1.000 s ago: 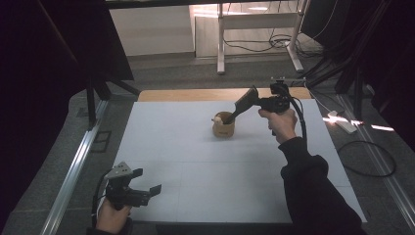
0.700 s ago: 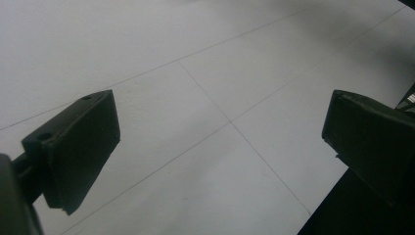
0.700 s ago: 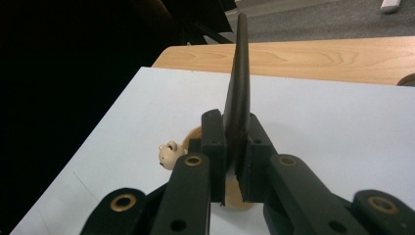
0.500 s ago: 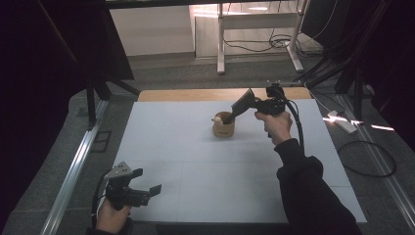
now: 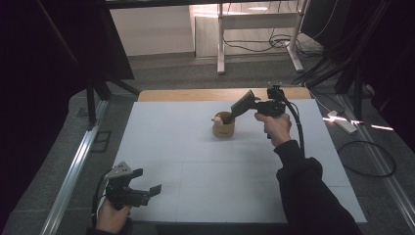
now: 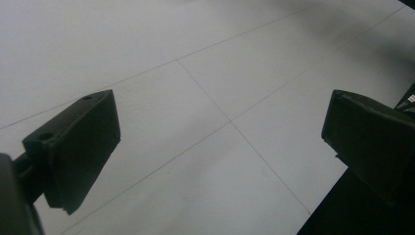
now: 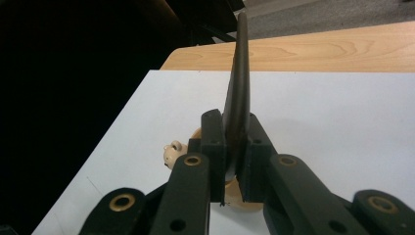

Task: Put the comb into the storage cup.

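My right hand-held gripper (image 5: 244,104) is clenched on a dark spatula (image 7: 238,88), held just above the cup (image 5: 223,128) at its 1 o'clock, mid-desk (image 5: 195,171). My left hand-held gripper (image 5: 147,188) sits released at 7 o'clock.

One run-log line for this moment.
right gripper: shut on dark flat utensil | above tan wooden cup | left gripper: open, idle at near table edge
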`<state>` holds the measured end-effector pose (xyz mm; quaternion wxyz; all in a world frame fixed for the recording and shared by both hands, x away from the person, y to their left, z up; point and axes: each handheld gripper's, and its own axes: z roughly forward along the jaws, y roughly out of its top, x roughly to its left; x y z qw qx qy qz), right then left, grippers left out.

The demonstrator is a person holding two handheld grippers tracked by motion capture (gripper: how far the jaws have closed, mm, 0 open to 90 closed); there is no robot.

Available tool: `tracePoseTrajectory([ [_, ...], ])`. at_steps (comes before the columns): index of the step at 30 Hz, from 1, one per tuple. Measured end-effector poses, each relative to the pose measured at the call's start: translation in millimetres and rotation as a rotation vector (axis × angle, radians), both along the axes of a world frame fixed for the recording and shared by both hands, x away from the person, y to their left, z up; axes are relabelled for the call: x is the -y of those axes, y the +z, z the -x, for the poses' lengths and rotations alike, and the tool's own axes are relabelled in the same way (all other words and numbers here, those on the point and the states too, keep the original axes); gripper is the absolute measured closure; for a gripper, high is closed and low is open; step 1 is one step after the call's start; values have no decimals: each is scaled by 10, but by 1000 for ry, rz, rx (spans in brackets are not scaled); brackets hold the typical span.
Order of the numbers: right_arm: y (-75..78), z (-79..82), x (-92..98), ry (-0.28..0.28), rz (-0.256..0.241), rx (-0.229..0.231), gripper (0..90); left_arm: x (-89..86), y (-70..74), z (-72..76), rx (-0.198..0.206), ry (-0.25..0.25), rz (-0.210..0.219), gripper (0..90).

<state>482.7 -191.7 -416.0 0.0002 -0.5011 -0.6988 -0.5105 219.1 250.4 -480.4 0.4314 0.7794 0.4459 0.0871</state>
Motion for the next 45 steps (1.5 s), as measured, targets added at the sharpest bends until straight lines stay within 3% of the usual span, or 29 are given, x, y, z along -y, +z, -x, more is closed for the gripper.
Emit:
tracePoseTrajectory([
  [7,-74,-24,91,-22,-34,-34,837,3,-1,-3,-1,1,-1,16],
  [14,-107,-25,113,-31,-17,-41,808,1,-1,-4,-3,1,0,18],
  [19,-101,-10,77,-36,16,-17,731,-2,-2,-4,-4,1,2,18],
  [30,-60,26,58,-24,31,15,520,0,-2,-6,-5,0,1,19],
  [35,-29,60,37,-7,61,35,448,1,-3,-7,-6,-1,0,20],
  [39,-4,104,9,24,115,58,424,1,-3,-8,-7,-1,1,20],
  [45,-4,160,-12,42,156,45,343,1,-3,-8,-7,-1,2,20],
])
